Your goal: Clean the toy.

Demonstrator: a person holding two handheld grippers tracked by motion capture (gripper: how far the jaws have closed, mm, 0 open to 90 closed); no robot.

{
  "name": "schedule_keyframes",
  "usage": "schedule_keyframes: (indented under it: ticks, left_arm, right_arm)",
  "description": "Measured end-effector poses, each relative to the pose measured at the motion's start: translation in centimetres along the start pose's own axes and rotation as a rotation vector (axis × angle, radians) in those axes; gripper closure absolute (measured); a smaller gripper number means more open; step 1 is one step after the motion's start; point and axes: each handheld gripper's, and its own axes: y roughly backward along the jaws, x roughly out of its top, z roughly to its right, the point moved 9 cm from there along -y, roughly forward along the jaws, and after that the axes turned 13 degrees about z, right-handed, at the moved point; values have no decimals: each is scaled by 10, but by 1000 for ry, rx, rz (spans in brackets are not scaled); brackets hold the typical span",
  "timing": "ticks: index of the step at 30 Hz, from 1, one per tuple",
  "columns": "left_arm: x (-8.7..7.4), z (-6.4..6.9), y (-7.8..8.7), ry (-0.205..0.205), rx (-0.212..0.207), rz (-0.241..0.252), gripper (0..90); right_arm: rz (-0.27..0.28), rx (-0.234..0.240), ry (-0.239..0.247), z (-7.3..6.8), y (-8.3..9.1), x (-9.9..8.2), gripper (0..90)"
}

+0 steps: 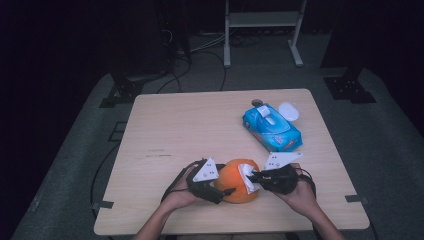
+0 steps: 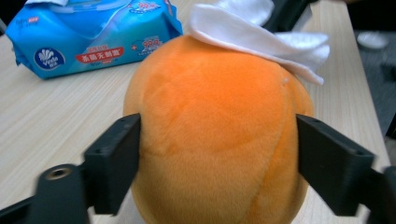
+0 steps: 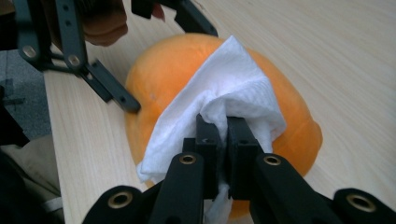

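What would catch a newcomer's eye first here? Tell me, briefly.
The orange plush ball at the table's near edge stands out, flanked by the left gripper. The right gripper presses a white wipe onto its top. Farther back lies a blue wipes pack.

On the tabletop (image 1: pixel 165 130): one orange plush toy (image 1: pixel 239 181) by the near edge, one white wipe (image 1: pixel 248 177) draped on it. Toward the far right corner: one blue wipes pack (image 1: pixel 271 127), one white lid (image 1: pixel 289 110), one small round object, unclear.
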Motion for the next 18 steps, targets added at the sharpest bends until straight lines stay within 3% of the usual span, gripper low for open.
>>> schedule_keyframes:
  ticks: [4, 6, 7, 10, 12, 15, 18]
  left_arm:
    - [-2, -8, 0, 80, 24, 13, 74]
    - [-6, -10, -2, 162, 11, 16, 75]
    - [-7, -8, -3, 175, -6, 20, 162]
    - [-3, -5, -3, 149, 21, 22, 235]
    - [6, -1, -3, 113, 37, 28, 295]
    - [10, 6, -6, 97, 42, 4, 302]
    - [9, 9, -6, 84, 32, 1, 278]
  right_arm:
    - [-9, -11, -28, 8, 4, -8, 846]
    - [-9, -11, -32, 9, 4, -8, 846]
    - [-14, -19, -25, 9, 3, -7, 845]
    - [-13, -32, -19, 9, 3, -5, 845]
    - [19, -31, -5, 4, 6, 6, 845]
    - [36, -14, -2, 0, 8, 12, 845]
    - [15, -8, 7, 2, 8, 7, 846]
